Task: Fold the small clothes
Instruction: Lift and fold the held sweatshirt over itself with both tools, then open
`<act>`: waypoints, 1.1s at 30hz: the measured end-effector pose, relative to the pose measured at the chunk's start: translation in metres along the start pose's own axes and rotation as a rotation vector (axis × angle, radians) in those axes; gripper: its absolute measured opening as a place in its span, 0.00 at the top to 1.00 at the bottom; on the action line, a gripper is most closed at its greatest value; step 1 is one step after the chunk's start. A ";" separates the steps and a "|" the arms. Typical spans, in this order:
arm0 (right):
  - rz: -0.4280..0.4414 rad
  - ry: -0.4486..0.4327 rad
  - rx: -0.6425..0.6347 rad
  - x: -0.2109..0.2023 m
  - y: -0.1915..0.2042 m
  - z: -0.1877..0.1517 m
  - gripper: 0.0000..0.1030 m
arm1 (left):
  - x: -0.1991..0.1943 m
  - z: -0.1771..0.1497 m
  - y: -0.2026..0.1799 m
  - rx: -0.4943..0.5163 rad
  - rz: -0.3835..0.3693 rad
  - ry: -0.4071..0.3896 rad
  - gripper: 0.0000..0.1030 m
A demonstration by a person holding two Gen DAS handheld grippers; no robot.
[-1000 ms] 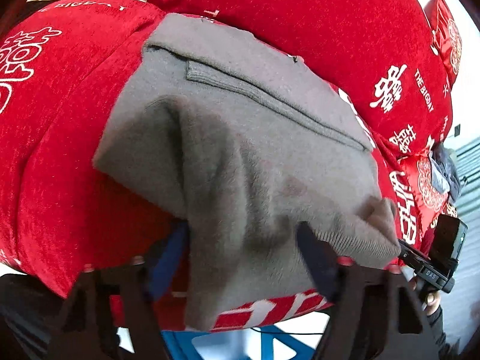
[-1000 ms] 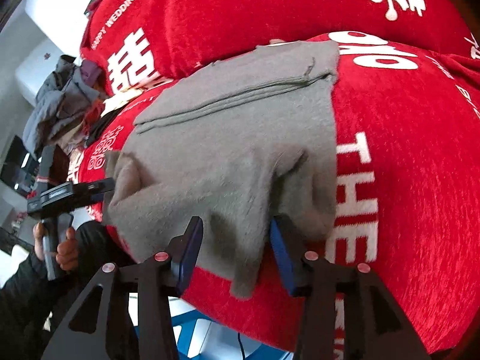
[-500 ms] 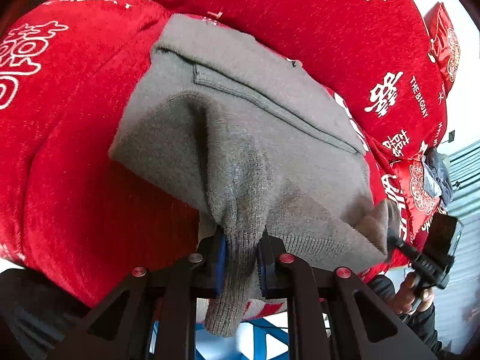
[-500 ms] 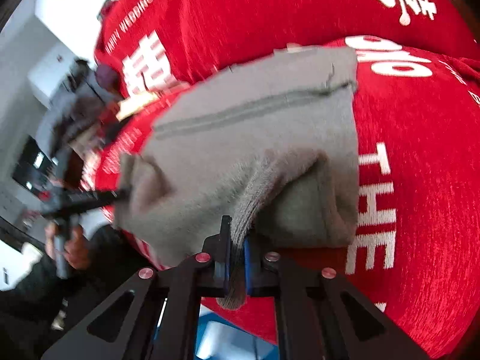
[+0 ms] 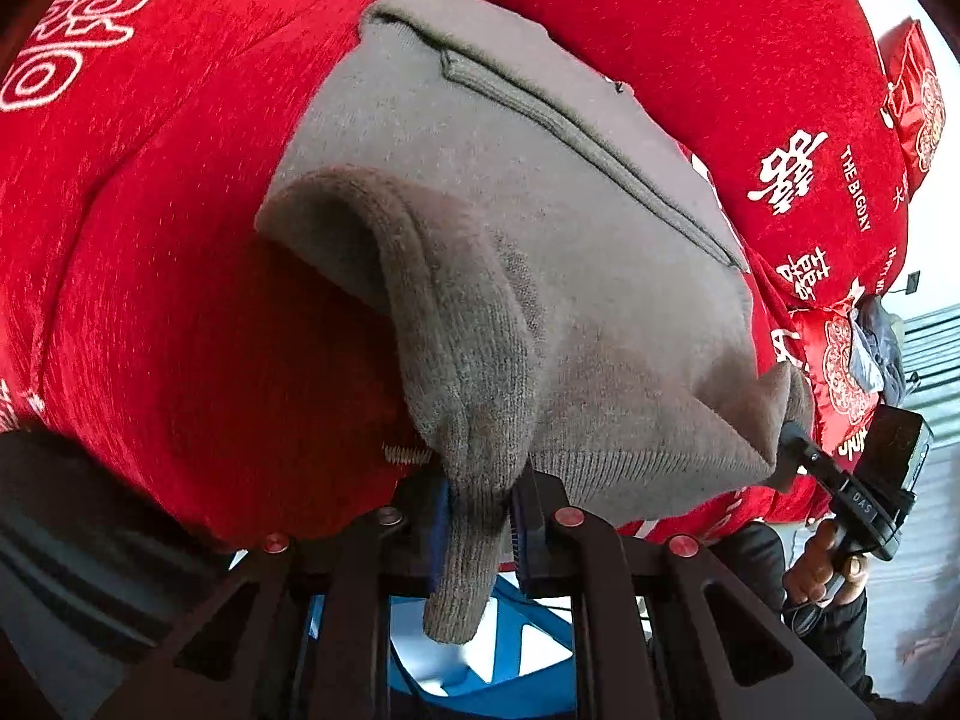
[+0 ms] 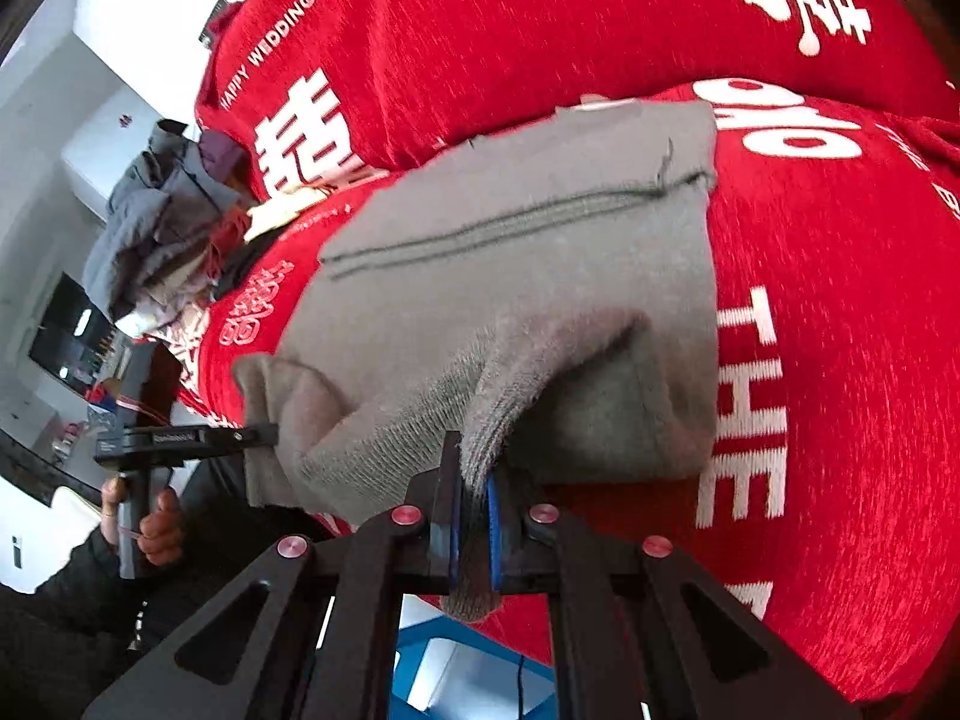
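A grey knitted garment [image 5: 540, 228] lies on a red cushioned surface [image 5: 150, 240] printed with white characters. My left gripper [image 5: 480, 507] is shut on the garment's near hem at one corner and lifts it off the red cloth. My right gripper [image 6: 474, 510] is shut on the other near corner of the same grey garment [image 6: 540, 276]. The lifted hem hangs between the two grippers. The right gripper also shows at the right of the left wrist view [image 5: 792, 450], and the left gripper at the left of the right wrist view [image 6: 264, 435].
A red back cushion [image 6: 540, 30] rises behind the garment. A heap of grey and mixed clothes [image 6: 162, 222] lies at the far left of the red surface [image 6: 840, 330]. A blue frame [image 5: 480, 660] shows below the front edge.
Both grippers went from open around the hem to shut on it. The near edge of the garment has since lifted off the red surface.
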State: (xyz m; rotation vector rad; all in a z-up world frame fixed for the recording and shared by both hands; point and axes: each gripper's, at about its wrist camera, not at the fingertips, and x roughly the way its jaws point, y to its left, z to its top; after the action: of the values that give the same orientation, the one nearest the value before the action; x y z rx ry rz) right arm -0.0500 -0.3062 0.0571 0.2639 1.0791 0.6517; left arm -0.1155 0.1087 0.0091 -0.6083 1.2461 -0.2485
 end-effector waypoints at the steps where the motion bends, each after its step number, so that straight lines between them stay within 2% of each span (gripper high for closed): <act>1: -0.008 0.006 -0.009 0.002 0.000 0.000 0.93 | -0.001 0.001 -0.001 0.008 0.004 -0.005 0.84; 4: -0.004 -0.011 -0.028 -0.001 0.006 0.001 0.93 | -0.012 0.001 -0.012 0.045 0.019 -0.035 0.87; 9: 0.107 -0.105 -0.048 -0.030 0.023 0.012 0.93 | -0.054 0.005 -0.035 0.119 0.004 -0.137 0.89; 11: 0.138 -0.136 -0.040 -0.039 0.025 0.019 0.93 | -0.068 0.016 -0.034 0.106 -0.031 -0.190 0.89; 15: 0.173 -0.197 0.023 -0.042 0.017 0.043 0.93 | -0.071 0.048 -0.033 0.055 -0.065 -0.244 0.89; 22: 0.149 -0.274 0.169 -0.041 -0.007 0.096 0.93 | -0.068 0.109 -0.046 -0.017 -0.116 -0.293 0.89; 28: 0.073 -0.281 0.225 -0.025 -0.016 0.148 0.93 | -0.060 0.163 -0.059 -0.022 -0.101 -0.310 0.89; 33: 0.022 -0.263 0.271 0.001 -0.034 0.191 0.93 | -0.031 0.210 -0.056 -0.038 -0.068 -0.288 0.89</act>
State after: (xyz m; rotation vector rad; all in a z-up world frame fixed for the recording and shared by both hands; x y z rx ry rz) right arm 0.1308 -0.3111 0.1278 0.5806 0.9095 0.4738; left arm 0.0800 0.1399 0.1049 -0.6936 0.9555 -0.1863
